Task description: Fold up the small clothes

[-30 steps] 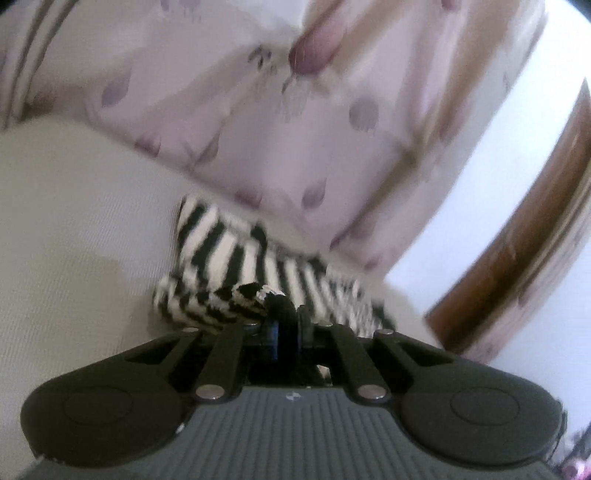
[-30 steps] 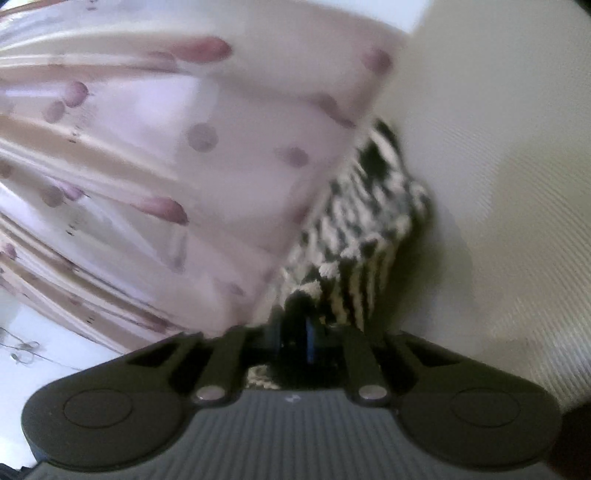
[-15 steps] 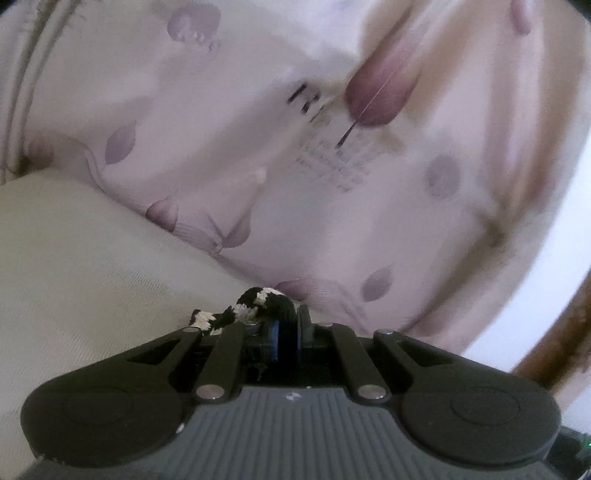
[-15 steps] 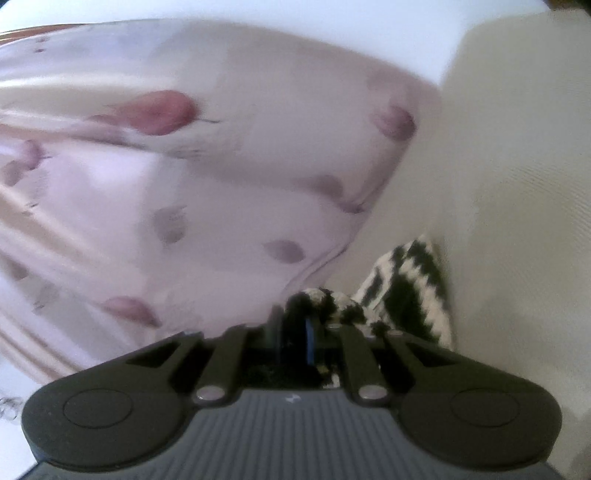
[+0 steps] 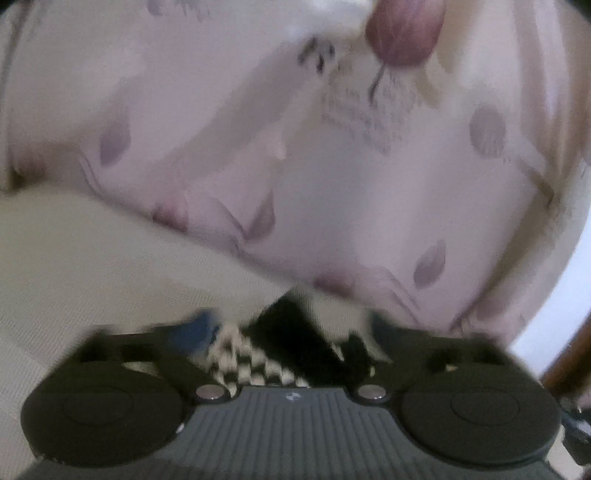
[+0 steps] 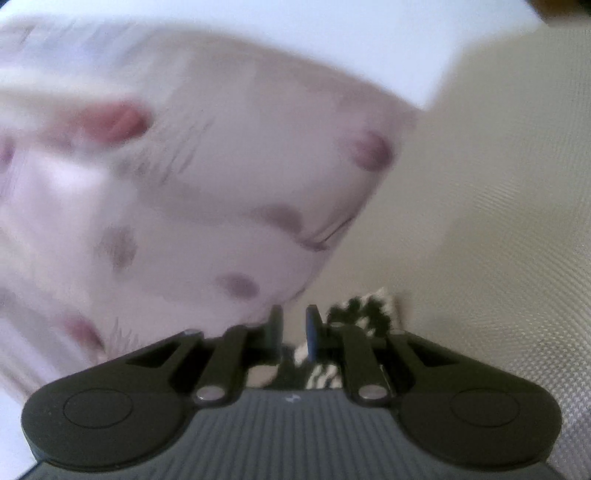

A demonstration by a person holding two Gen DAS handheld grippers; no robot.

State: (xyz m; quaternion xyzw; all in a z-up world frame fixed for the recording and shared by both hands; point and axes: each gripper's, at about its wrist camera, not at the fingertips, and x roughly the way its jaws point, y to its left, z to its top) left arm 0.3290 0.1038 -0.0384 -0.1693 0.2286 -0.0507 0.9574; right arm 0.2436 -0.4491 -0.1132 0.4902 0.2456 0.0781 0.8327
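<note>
The black-and-white striped knit garment (image 5: 280,350) lies on the cream surface (image 5: 92,266), right under my left gripper (image 5: 291,332). That gripper's jaws have swung wide apart, and the cloth lies loose between them; the view is blurred. In the right wrist view, my right gripper (image 6: 293,325) has its fingers (image 6: 313,325) parted by a small gap with nothing between them. A bit of the striped garment (image 6: 364,314) shows just right of and below the fingers.
A pale pink pillow with purple leaf prints (image 5: 332,166) lies close ahead of both grippers and also shows in the right wrist view (image 6: 184,203). The cream textured surface (image 6: 498,221) stretches to the right. A white wall (image 6: 332,29) is behind.
Both grippers carried the striped garment's edge forward toward the pillow while shut on it. Now both have opened and let go; the left has opened wide, the right only slightly.
</note>
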